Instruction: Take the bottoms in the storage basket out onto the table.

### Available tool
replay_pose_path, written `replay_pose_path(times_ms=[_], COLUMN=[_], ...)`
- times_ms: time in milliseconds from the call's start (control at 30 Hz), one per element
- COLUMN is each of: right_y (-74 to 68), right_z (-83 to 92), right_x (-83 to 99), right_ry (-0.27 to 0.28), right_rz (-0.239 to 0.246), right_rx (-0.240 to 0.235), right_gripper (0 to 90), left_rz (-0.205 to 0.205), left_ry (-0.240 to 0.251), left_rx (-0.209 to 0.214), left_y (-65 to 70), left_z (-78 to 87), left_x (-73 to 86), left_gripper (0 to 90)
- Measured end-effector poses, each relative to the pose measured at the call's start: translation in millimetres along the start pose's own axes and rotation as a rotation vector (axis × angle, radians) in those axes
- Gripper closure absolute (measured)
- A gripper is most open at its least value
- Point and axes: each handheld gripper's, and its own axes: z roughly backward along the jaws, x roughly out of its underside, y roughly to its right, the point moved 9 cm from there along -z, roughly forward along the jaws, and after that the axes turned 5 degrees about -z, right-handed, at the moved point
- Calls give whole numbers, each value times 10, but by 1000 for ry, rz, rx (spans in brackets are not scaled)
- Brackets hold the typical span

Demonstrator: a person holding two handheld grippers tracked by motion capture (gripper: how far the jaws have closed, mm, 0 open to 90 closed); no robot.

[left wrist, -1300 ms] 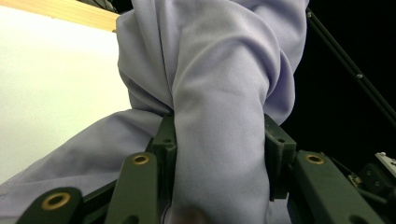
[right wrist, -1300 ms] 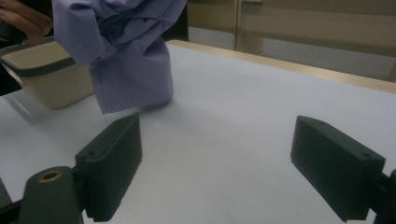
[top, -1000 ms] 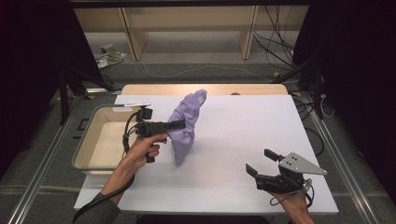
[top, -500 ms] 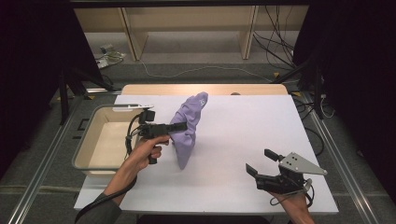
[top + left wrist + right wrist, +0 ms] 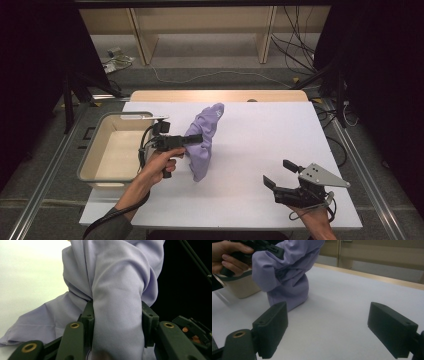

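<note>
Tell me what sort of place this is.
Probably a lab recording bench: a white tabletop ringed by dark curtains, loose cables on the grey floor, and aluminium rails alongside.

Soft lilac woven cloth garment (image 5: 117,290), matt, smooth, loosely creased. Matt black moulded plastic tool (image 5: 337,327) with brass-coloured metal rivets. White matt tabletop (image 5: 260,150), smooth, pale wood edge. Beige plastic tub (image 5: 95,155), grey rim, slight sheen.

Tongs (image 5: 117,322): two black jaws rise from the bottom edge, clamped on a thick fold of fabric.
Lilac cloth (image 5: 112,277): bunched, fills the centre and top, one flap trailing to the lower left.
Bench (image 5: 27,277): white, upper left of the frame.
Right side: dark background.
</note>
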Motion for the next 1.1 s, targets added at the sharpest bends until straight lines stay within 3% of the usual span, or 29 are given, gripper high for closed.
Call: replay_pose_path(times_ms=[1100], right_y=[0], right_z=[-3], right_x=[0], right_ry=[1], right_rz=[0], right_rx=[0], right_gripper=[175], left_rz=[-6], left_ry=[-55], left_rx=[-27], left_y=[-56], left_z=[-204], left_x=[200], left_gripper=[571])
